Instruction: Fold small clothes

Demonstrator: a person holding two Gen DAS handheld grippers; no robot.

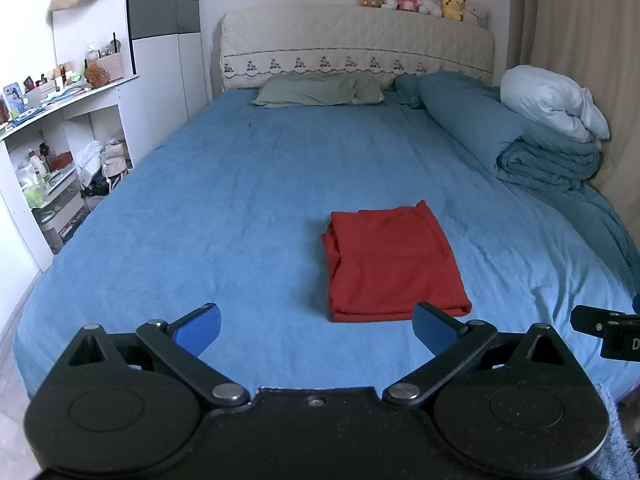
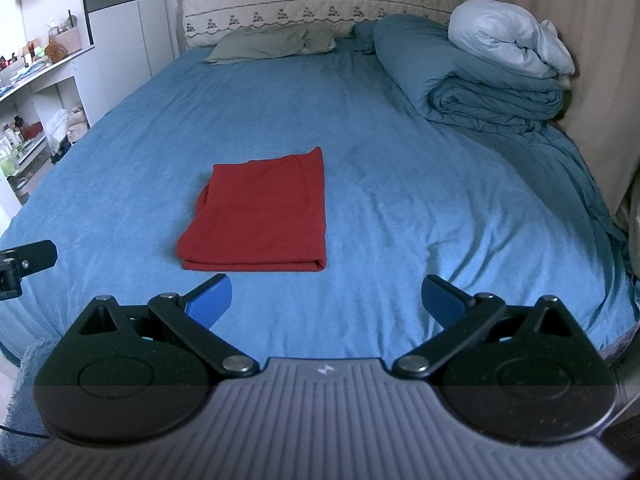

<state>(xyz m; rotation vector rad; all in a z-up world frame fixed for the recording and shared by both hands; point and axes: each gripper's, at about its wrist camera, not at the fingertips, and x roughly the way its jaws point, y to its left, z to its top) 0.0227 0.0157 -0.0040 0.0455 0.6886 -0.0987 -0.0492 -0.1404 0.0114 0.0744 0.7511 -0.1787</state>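
A red garment lies folded into a neat rectangle on the blue bed sheet, near the bed's front edge. In the right wrist view the same red garment sits left of centre on the sheet. My left gripper hovers open just in front of the garment's near edge, with nothing between its blue pads. My right gripper is open too, held back from the garment and a little to its right, holding nothing. Each gripper's black edge shows at the side of the other's view.
A grey-green pillow lies at the quilted headboard, which carries plush toys. A rolled blue duvet with a white pillow runs along the right side by a curtain. White cluttered shelves stand left of the bed.
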